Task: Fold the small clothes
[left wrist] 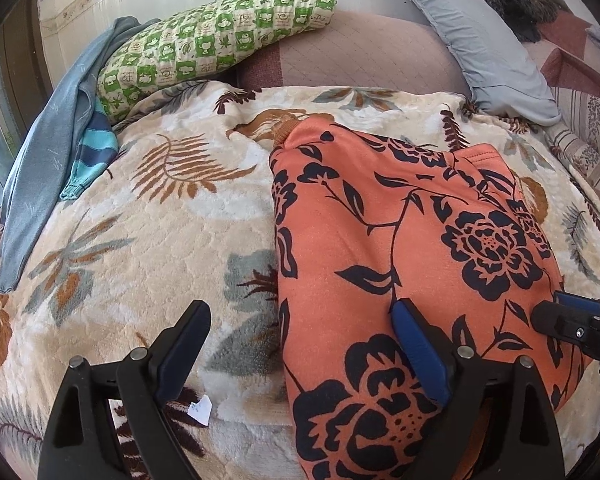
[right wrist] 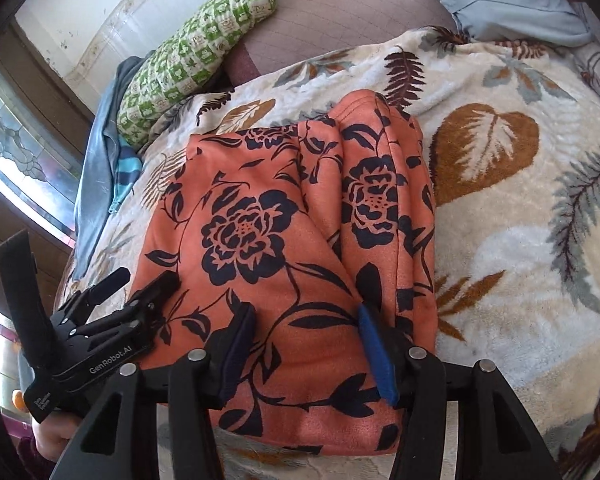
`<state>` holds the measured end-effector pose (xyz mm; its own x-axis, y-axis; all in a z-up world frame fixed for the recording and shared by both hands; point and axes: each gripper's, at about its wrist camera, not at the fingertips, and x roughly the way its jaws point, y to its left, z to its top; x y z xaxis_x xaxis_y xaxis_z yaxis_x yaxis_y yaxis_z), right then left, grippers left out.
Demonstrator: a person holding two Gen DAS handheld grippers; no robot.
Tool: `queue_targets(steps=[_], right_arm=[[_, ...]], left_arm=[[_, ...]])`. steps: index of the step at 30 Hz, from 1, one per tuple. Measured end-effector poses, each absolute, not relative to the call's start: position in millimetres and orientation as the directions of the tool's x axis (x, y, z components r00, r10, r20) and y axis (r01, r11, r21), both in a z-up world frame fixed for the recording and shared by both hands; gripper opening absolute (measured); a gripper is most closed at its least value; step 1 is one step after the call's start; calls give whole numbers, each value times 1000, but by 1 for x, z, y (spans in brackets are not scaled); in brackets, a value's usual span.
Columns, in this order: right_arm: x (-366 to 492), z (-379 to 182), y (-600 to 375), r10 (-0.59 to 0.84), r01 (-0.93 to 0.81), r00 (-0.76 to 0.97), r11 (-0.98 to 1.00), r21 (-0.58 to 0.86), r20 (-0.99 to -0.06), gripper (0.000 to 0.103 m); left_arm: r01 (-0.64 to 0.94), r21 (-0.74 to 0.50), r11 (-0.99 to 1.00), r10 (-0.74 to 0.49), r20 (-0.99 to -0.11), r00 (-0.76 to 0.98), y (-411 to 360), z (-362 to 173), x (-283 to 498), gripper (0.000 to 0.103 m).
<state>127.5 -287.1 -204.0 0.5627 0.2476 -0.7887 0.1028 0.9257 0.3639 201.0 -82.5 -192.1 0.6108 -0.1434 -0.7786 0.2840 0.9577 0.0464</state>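
A leaf-patterned blanket (left wrist: 148, 240) covers the bed; on it lies the folded orange floral garment (right wrist: 260, 216). The left gripper (left wrist: 300, 344) straddles its left edge, jaws wide apart. The right gripper (right wrist: 306, 344) hovers over its near end — jaws parted, gripping nothing.

1. The orange garment (left wrist: 400, 240) was printed with dark navy roses, leaves and stems.
2. It lay folded on the leaf-patterned blanket (left wrist: 140, 240), as a long, flattish bundle running away from the cameras.
3. In the right wrist view its right side (right wrist: 384, 208) was doubled into a narrower lengthwise fold lying over the broader panel.
4. A ribbed orange cuff (left wrist: 286, 128) showed at its far left corner.
5. A stitched hem (right wrist: 360, 106) ran along its far end.
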Motion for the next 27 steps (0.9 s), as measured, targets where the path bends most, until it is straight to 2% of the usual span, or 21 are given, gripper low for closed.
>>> queue_targets(steps=[5,15,19,22,27], right_arm=[[126,-203,-281,216,92,569,942,323,-793,58],[125,-204,-280,213,77,572,947,311,-792,58],[125,-206,-278,207,70,575,952,299,-791,59],[125,-207,-279,205,63,580,954,294,-789,59],[114,-196,-280,215,70,610,944,322,-762,60]], left_arm=[[282,102,954,-112,-751,650,-86,-192,192,92],[254,109,961,-94,-736,671,-85,-195,187,94],[224,49,973,-111,-752,649,-78,-200,188,96],[173,16,985,-99,-766,635,-72,-202,187,102],[161,-7,987,-106,-780,616,-64,-188,168,103]])
